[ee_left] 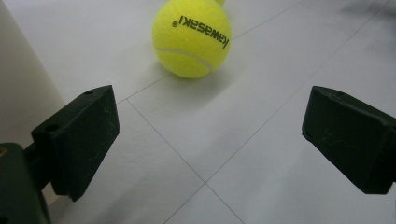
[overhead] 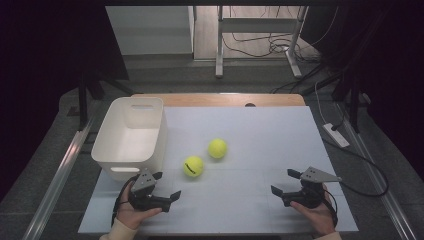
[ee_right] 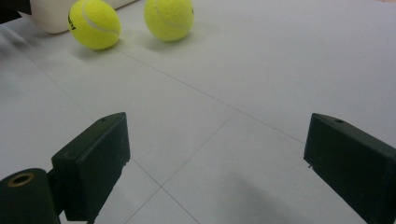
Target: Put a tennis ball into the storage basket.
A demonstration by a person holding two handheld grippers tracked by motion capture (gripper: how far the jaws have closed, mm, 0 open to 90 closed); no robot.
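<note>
Left gripper [overhead: 166, 186], held low at the near left of the white table surface [overhead: 260, 135], jaws spread wide with nothing between them; pads clear of any object in the left gripper view, bare surface in the gap.

Nearer tennis ball [overhead: 193, 166], yellow-green with black lettering, resting on the surface just ahead of the left gripper and slightly toward its right-hand jaw; well apart from both pads, not touched; seen in the left gripper view [ee_left: 192, 38] beyond the jaw tips, roughly on the midline, lettering upside down.

Farther tennis ball [overhead: 217, 148], just beyond the nearer one and farther from the left gripper, close beside it though whether touching cannot be told; a sliver of it above the nearer ball at the top edge of the left gripper view.

White bin [overhead: 131, 137], open-topped, standing directly beyond the left gripper and beside its left-hand jaw; pale wall along the left edge of the left gripper view [ee_left: 21, 88].

Right gripper [overhead: 287, 182], held at the near right of the surface, jaws likewise wide apart and empty; both balls far ahead and off to its left-hand side in the right gripper view, nearer ball [ee_right: 94, 24] next to the bin's corner [ee_right: 49, 18], farther ball [ee_right: 168, 18] to its right.
</note>
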